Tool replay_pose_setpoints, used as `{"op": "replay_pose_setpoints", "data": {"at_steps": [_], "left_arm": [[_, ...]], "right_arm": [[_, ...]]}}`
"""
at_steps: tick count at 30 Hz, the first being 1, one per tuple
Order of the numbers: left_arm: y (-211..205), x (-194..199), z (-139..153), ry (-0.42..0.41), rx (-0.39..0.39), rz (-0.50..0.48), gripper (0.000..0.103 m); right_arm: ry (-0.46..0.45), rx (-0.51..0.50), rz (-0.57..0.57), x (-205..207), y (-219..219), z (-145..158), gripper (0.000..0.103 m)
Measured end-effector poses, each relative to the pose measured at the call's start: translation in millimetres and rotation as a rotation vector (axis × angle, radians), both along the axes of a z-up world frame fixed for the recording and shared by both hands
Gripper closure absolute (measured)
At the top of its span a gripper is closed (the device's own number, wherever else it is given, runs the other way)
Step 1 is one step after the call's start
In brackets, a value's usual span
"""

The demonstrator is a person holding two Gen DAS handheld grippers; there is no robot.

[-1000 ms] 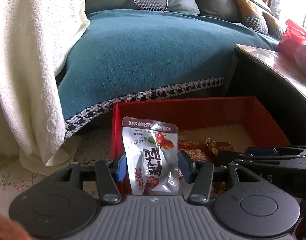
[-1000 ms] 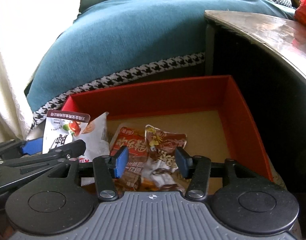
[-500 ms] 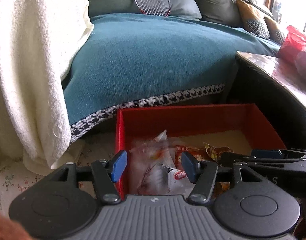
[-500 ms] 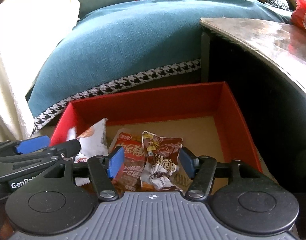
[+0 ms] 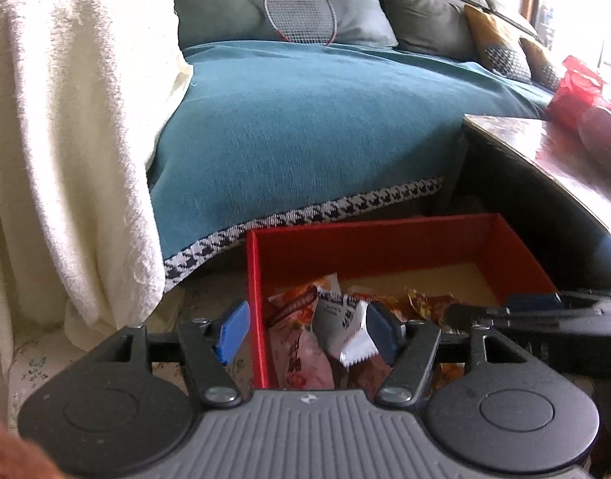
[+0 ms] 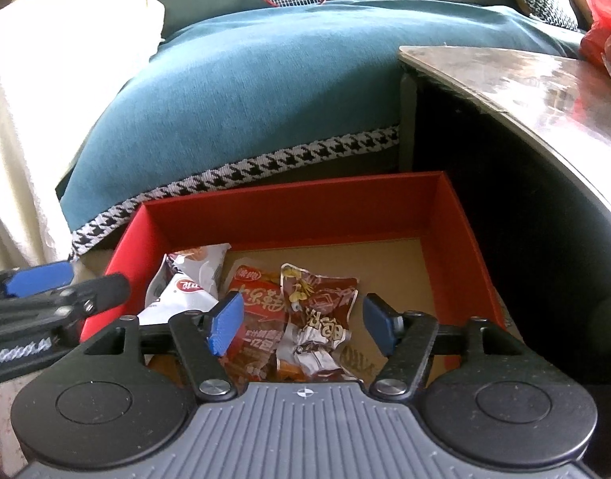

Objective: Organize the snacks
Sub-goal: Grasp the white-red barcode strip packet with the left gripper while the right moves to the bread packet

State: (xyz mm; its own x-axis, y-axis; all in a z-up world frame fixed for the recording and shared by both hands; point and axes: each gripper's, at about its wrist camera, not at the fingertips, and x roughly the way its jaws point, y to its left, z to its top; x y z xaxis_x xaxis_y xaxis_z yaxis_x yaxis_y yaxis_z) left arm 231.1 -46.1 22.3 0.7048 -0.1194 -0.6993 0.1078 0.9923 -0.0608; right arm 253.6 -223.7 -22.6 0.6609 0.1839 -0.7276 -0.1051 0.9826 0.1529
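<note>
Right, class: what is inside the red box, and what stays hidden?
Inside the red box: a white packet, a red packet and a brown packet, plus bare cardboard floor. The gripper bodies cover its near end.

A sofa [image 5: 425,12] with grey cushions stands at the far side, its seat draped in a teal cover [image 5: 305,127] edged with a black-and-white check. A cream blanket [image 5: 66,139] hangs on the left, and a dark table [image 6: 545,92] with a glossy top stands on the right. Daylight comes from a window [image 5: 577,0] at far right.
</note>
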Motion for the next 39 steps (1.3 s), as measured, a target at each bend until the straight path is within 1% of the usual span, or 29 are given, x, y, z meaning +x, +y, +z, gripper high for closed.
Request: {"op": "replay_pose_setpoints", "data": {"at_steps": [6, 8, 11, 13, 16, 18, 22, 26, 28, 32, 33, 35, 37, 39], "left_arm": [[8.0, -30.4, 10.0, 0.021, -0.007, -0.100, 0.046], [13.0, -44.0, 13.7, 0.029, -0.027, -0.141, 0.045], [20.7, -62.8, 13.8, 0.050, -0.073, -0.198, 0.043], [23.0, -69.4, 10.0, 0.072, -0.088, -0.227, 0.040], [19.5, -74.4, -0.9, 0.086, -0.058, -0.282, 0.040], [14.9, -75.5, -10.6, 0.104, -0.032, -0.324, 0.040], [0.9, -75.2, -29.0, 0.131, 0.025, -0.420, 0.040], [-20.3, -79.1, -44.3, 0.091, 0.172, -0.555, 0.039], [-25.9, -76.4, -52.3, 0.092, 0.218, -0.585, 0.039], [-25.2, -58.5, -70.9, 0.173, 0.218, -0.607, 0.036], [-22.8, -56.5, -73.0, 0.179, 0.196, -0.617, 0.031], [-21.7, -54.9, -73.5, 0.188, 0.177, -0.629, 0.028], [-21.5, -55.3, -73.8, 0.200, 0.172, -0.639, 0.023], [-20.7, -58.1, -75.3, 0.207, 0.166, -0.631, 0.020]], "right_arm": [[-0.018, 0.018, 0.007, -13.9, -7.6, 10.7, 0.028], [-0.028, 0.022, 0.011, -20.3, -10.1, 14.8, 0.026], [-0.031, 0.028, 0.018, -29.5, -13.7, 17.9, 0.025], [-0.027, 0.033, 0.024, -35.1, -14.9, 19.7, 0.025], [-0.021, 0.038, 0.038, -45.1, -16.2, 21.9, 0.024], [-0.022, 0.030, 0.053, -52.9, -16.9, 22.7, 0.021], [-0.017, 0.021, 0.074, -64.4, -21.9, 21.7, 0.021], [0.000, 0.032, 0.075, -70.2, -30.3, 19.2, 0.021], [0.006, 0.036, 0.075, -70.8, -32.7, 18.5, 0.020], [0.013, 0.043, 0.081, -72.5, -34.1, 18.4, 0.020], [0.013, 0.046, 0.084, -73.0, -34.1, 18.6, 0.020], [0.014, 0.052, 0.088, -73.4, -33.9, 19.2, 0.020], [0.017, 0.059, 0.092, -73.6, -33.4, 19.7, 0.020], [0.019, 0.062, 0.093, -73.3, -32.9, 20.2, 0.020]]}}
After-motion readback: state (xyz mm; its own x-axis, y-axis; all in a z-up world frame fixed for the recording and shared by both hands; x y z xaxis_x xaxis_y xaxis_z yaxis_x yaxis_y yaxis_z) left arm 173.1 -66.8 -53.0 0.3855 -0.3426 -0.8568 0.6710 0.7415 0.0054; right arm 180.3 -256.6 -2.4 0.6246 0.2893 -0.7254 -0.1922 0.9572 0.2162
